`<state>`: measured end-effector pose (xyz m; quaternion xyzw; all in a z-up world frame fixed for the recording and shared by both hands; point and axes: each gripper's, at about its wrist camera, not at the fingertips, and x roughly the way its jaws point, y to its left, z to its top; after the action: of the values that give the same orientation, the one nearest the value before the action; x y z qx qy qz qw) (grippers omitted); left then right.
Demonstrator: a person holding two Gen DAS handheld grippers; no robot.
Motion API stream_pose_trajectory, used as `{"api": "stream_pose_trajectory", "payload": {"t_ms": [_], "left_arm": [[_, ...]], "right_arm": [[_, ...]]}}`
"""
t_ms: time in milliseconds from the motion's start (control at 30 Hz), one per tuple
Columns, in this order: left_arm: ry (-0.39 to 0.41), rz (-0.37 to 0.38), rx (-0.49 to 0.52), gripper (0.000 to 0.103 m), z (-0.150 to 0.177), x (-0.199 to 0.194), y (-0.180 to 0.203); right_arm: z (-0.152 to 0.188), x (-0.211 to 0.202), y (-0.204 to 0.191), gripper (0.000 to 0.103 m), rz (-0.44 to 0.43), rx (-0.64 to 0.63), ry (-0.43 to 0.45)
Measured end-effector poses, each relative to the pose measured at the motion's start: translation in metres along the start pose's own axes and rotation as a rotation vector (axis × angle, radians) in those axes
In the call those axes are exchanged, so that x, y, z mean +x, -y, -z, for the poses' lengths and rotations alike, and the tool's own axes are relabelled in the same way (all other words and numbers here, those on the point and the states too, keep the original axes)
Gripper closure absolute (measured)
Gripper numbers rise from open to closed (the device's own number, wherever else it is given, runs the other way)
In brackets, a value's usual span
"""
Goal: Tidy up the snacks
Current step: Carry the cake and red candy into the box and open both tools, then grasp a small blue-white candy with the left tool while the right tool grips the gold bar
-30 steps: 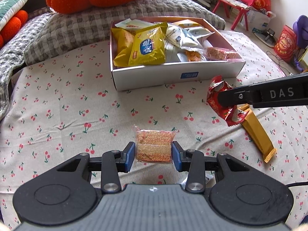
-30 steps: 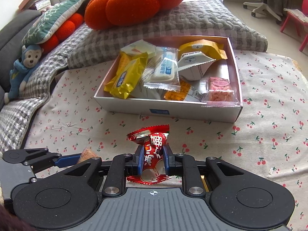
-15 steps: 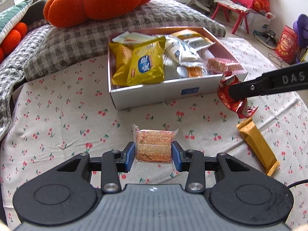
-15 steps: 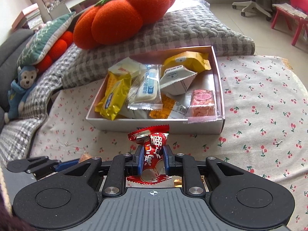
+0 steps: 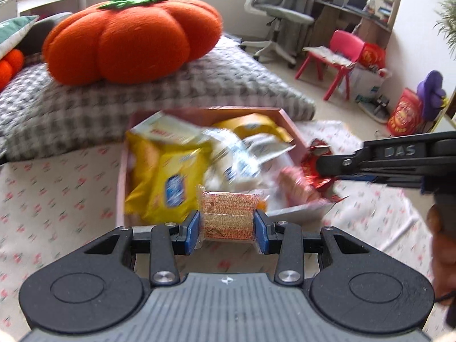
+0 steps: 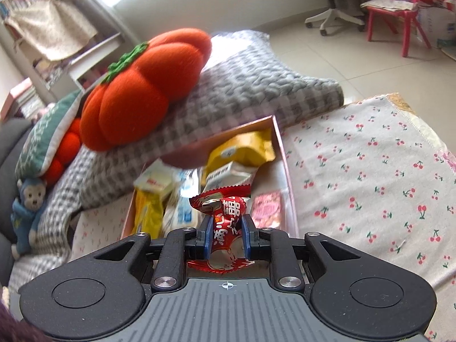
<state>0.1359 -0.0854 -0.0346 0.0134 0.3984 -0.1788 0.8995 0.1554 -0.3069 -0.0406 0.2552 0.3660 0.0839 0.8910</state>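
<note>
Holding our left gripper (image 5: pixel 227 224) clamped on a clear-wrapped orange cracker pack (image 5: pixel 227 216), we hover at the near edge of the pink-rimmed cardboard snack box (image 5: pixel 121 176). Our right gripper (image 6: pixel 227 234) pinches a shiny red foil candy packet (image 6: pixel 226 229) above that box's right side.

From the left wrist, the snack box (image 5: pixel 287 119) and its packets are smeared by motion, their print unreadable. The right gripper (image 5: pixel 322 168) covers part of the red candy wrapper (image 5: pixel 310 165). Its holder's hand (image 5: pixel 443 245) runs off the frame's edge.

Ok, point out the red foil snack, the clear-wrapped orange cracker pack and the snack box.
red foil snack (image 6: pixel 226 222), right wrist view, printed middle.
clear-wrapped orange cracker pack (image 5: pixel 227 216), left wrist view, front face.
snack box (image 6: pixel 280 145), right wrist view, right wall.
</note>
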Motion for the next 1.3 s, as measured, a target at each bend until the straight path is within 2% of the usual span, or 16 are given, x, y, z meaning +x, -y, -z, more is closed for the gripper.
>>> {"api": "stream_pose_trajectory", "payload": {"t_ms": [200, 267, 333, 400, 433, 500, 633, 667, 833, 900, 967, 1033, 1167, 1300], "left_arm": [[0.015, 0.021, 0.020, 0.066, -0.014, 0.029, 0.012], [0.012, 0.029, 0.023, 0.065, -0.014, 0.038, 0.011], [0.015, 0.031, 0.027, 0.063, -0.014, 0.043, 0.010], [0.016, 0.040, 0.037, 0.060, -0.013, 0.042, 0.010], [0.019, 0.043, 0.045, 0.054, -0.012, 0.040, 0.010], [0.020, 0.041, 0.051, 0.048, -0.012, 0.034, 0.008], [0.040, 0.065, 0.030, 0.037, -0.015, 0.015, 0.000], [0.047, 0.060, 0.027, 0.034, -0.016, 0.010, -0.002], [0.062, 0.026, 0.010, 0.033, -0.013, -0.017, -0.014], [0.054, -0.005, 0.009, 0.033, -0.009, -0.025, -0.018], [0.040, -0.038, 0.021, 0.033, -0.001, -0.034, -0.023], [0.015, -0.062, 0.040, 0.033, 0.009, -0.039, -0.026], [-0.067, -0.101, 0.075, 0.032, 0.028, -0.042, -0.028], [-0.142, -0.076, 0.131, 0.031, 0.048, -0.044, -0.020]], "right_arm": [[-0.003, 0.016, 0.010, 0.083, -0.034, 0.076, 0.021], [-0.003, 0.019, 0.011, 0.078, -0.039, 0.089, 0.038], [-0.003, 0.022, 0.011, 0.078, -0.042, 0.098, 0.043], [-0.002, 0.023, 0.010, 0.078, -0.042, 0.101, 0.031], [-0.002, 0.022, 0.008, 0.078, -0.042, 0.098, 0.028], [-0.003, 0.017, 0.004, 0.078, -0.050, 0.087, 0.037], [-0.007, 0.005, 0.004, 0.077, -0.062, 0.112, 0.055], [-0.008, 0.002, 0.005, 0.074, -0.065, 0.122, 0.056], [-0.009, -0.012, 0.005, 0.072, -0.057, 0.097, 0.049], [-0.008, -0.018, 0.003, 0.067, -0.050, 0.070, 0.038], [-0.005, -0.022, 0.001, 0.056, -0.035, 0.027, 0.000], [0.001, -0.023, -0.003, 0.050, 0.004, -0.044, -0.053], [0.017, -0.030, -0.002, 0.049, 0.077, -0.142, -0.103], [0.026, -0.046, 0.007, 0.047, 0.108, -0.153, -0.122]]}}
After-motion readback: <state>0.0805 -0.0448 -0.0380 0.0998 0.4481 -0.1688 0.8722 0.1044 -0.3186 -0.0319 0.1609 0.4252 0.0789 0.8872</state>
